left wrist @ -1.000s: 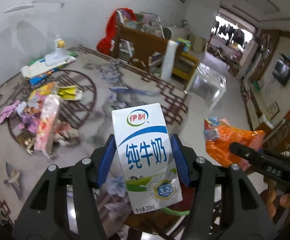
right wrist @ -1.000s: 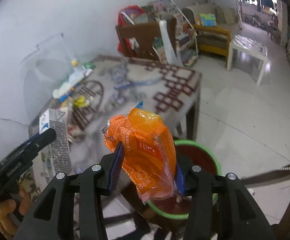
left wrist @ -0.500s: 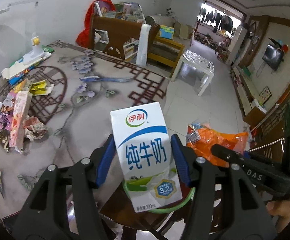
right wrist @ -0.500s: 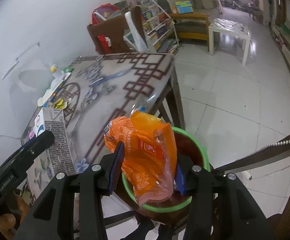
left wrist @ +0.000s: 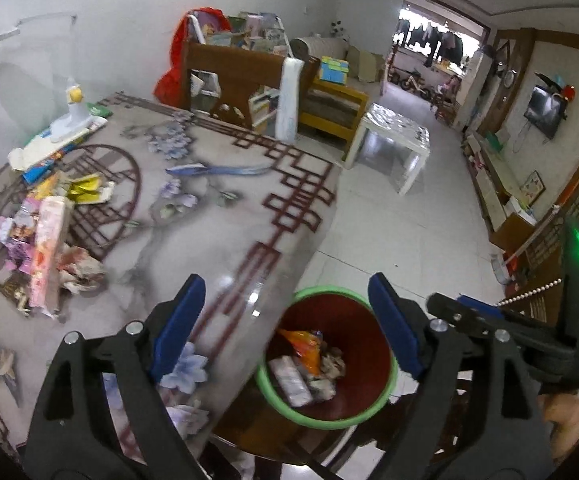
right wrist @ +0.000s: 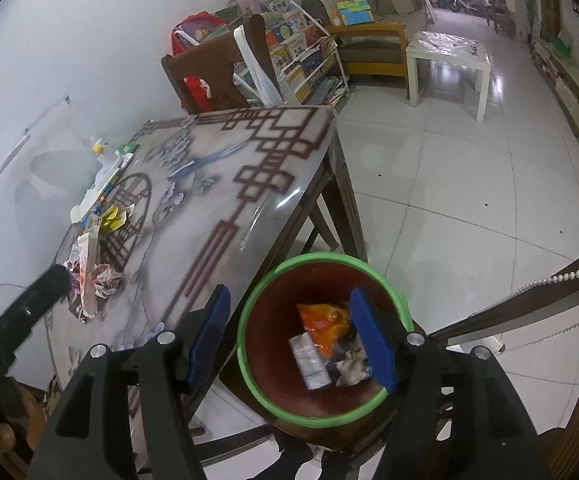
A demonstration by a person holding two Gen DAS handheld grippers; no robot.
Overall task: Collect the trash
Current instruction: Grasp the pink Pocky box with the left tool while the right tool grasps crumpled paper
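Note:
A green-rimmed red bin [left wrist: 385, 396] [right wrist: 261, 280] stands on a chair beside the table corner. Inside lie the milk carton [left wrist: 291, 380] [right wrist: 309, 364], the orange snack bag [left wrist: 303, 344] [right wrist: 323, 322] and some crumpled paper. Above the bin my left gripper [left wrist: 289, 320] hangs, its jaws opening with nothing between them. My right gripper [right wrist: 293, 332] is over the bin too, jaws opening and empty. More wrappers [left wrist: 45, 240] [right wrist: 89, 276] lie heaped on the table's left part.
The patterned table [left wrist: 209, 216] [right wrist: 217, 184] carries a white bottle and papers [left wrist: 69, 124] at its far edge. A wooden chair [right wrist: 221, 72], a bookshelf, a white side table [left wrist: 393, 148] and tiled floor lie beyond. A beaded cord [right wrist: 549, 280] runs at right.
Both grippers moved over the bin and their jaws widened. The milk carton left the left gripper and the orange bag left the right one; both now lie in the bin.

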